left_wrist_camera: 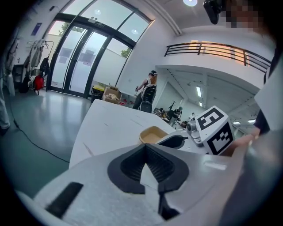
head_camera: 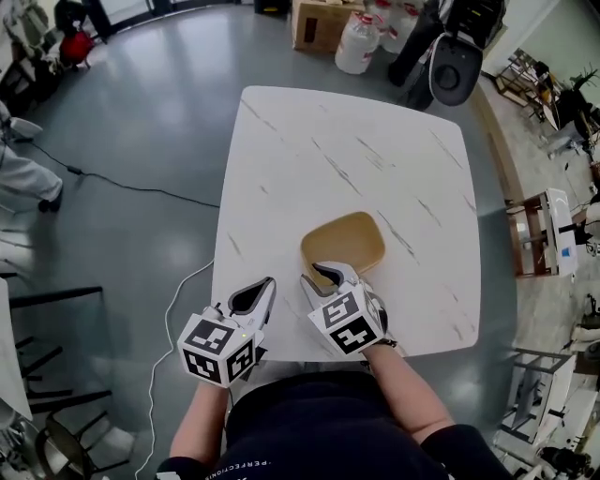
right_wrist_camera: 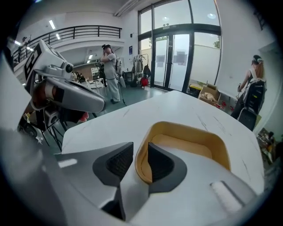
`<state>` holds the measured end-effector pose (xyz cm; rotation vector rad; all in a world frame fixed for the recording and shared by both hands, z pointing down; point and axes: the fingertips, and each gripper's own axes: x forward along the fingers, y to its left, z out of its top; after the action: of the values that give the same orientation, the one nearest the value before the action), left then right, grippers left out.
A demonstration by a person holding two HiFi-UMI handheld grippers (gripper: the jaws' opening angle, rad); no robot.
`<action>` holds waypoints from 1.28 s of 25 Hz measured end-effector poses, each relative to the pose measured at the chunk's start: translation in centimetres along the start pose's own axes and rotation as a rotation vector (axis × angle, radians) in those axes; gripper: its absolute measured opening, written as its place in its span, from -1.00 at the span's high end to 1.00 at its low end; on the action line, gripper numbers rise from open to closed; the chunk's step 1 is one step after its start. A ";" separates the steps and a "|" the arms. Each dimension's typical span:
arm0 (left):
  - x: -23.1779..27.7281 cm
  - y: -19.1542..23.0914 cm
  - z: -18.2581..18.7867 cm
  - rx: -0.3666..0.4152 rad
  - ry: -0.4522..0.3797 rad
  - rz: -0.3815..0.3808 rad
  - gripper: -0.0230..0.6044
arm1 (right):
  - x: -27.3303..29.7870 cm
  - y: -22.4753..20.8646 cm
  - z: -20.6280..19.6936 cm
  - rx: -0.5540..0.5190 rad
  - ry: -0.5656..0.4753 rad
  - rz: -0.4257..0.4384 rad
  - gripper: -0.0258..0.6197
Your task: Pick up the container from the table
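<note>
1. Jaws of the right tool (right_wrist_camera: 139, 149) stand spread, astride the near wall of the container (right_wrist_camera: 190, 148): one pad is inside the hollow, the other outside, and they are not yet squeezing the wall.
2. The left tool (left_wrist_camera: 146, 145) hangs just beside it at the near edge, with its jaws pressed together at the tips and nothing between them.
3. The container is a tan, shallow, empty tray with rounded corners. It sits flat near the person's edge of the tabletop (head_camera: 337, 150).
4. It looks light and thin-walled, probably stiff enough to lift by one side, though the wall may flex under a hard pinch. The matte rim should give fair grip.
5. The straddled near wall seems the sensible hold. Lifted from one side, the far end would likely droop.
6. The tabletop is white, veined and smooth, so a nudged tray could slide.
7. Around it are a grey floor (head_camera: 141, 122), a trailing cable (head_camera: 122, 184), a cardboard box (head_camera: 319, 23) and tall glass doors (right_wrist_camera: 170, 57).
</note>
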<state>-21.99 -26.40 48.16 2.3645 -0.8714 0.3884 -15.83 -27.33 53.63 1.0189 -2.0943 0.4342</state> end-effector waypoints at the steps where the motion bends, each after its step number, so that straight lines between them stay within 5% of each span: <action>1: 0.1 0.1 0.1 0.001 0.002 -0.004 0.94 | 0.0 -0.1 0.1 -0.012 0.012 -0.010 0.60; 16: 0.7 1.1 0.0 -0.016 0.019 -0.008 0.94 | 0.8 0.0 -0.9 -0.111 0.192 -0.027 0.70; 23: 1.2 1.1 -0.4 0.011 0.031 0.019 0.94 | 0.4 -0.1 -0.9 -0.002 0.143 0.033 0.73; 32: 1.8 -0.3 -0.8 0.014 0.025 0.046 0.94 | -1.1 -1.0 -1.9 -0.036 0.096 0.003 0.84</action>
<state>-20.53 -26.58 49.46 2.3501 -0.9160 0.4433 -13.71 -26.27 53.98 0.9556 -2.0117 0.4363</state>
